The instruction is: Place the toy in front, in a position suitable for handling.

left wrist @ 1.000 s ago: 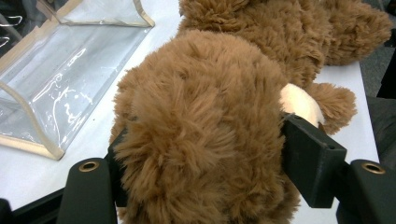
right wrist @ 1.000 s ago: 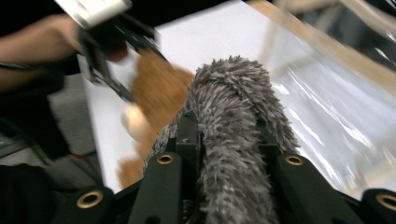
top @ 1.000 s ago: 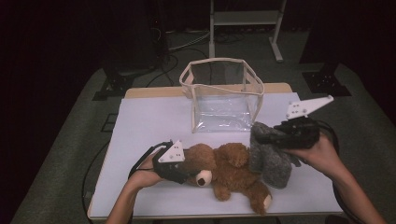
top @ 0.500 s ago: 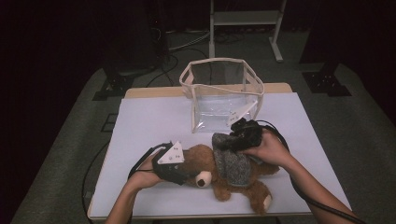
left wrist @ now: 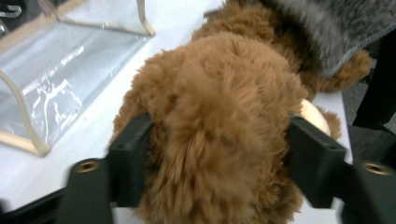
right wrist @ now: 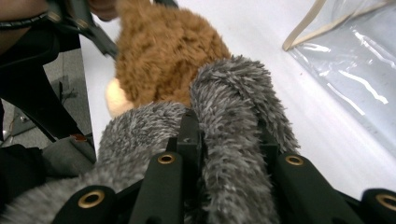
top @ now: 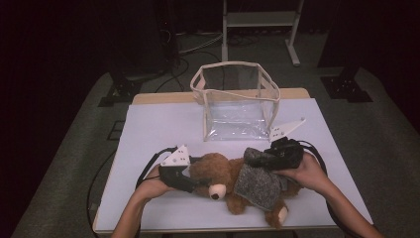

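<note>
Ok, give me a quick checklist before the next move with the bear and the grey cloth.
1. Left gripper clamped on the bear: ok, both jaws press into the fur of its head.
2. Right gripper holding the cloth: ok, a fold is pinched between the jaws.
3. Cloth lying over the bear's body: ok, it drapes across the middle in the high view.
4. Bear resting on the table: ok.
5. Bag standing open behind the bear: ok.
6. Cloth covering the far side of the bear: cannot tell.
</note>
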`<state>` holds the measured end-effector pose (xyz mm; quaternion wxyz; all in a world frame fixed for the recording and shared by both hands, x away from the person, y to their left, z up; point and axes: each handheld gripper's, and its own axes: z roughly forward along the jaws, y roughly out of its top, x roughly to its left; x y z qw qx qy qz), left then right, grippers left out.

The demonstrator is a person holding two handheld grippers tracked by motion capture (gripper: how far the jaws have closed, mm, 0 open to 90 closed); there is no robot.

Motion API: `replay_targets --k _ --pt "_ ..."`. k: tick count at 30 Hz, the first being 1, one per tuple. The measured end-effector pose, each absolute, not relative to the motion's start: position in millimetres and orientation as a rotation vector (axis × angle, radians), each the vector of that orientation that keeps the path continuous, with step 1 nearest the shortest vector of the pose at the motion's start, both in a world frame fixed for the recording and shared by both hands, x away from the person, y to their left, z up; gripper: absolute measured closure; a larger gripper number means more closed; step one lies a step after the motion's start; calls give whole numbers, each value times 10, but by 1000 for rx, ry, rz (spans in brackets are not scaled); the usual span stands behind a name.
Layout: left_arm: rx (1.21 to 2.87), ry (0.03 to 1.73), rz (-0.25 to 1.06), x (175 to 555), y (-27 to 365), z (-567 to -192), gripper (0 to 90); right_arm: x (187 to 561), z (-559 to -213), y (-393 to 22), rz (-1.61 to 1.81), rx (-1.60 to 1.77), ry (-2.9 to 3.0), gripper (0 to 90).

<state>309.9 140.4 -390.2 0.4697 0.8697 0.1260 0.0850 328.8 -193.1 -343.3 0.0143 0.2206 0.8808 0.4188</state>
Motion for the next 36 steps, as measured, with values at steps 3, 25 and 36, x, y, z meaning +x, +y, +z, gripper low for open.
replay_targets --k 3,25,36 --pt "2120 296 202 3106 1406 -3916 384 3301 -3254 -1845 1265 637 2740 713" --pt "2152 239 208 3040 1365 -3911 361 3292 -3328 -1179 1017 419 2853 709" --pt "2160 240 212 3029 1367 -3914 352 3086 -3271 -2104 1220 632 2703 707"
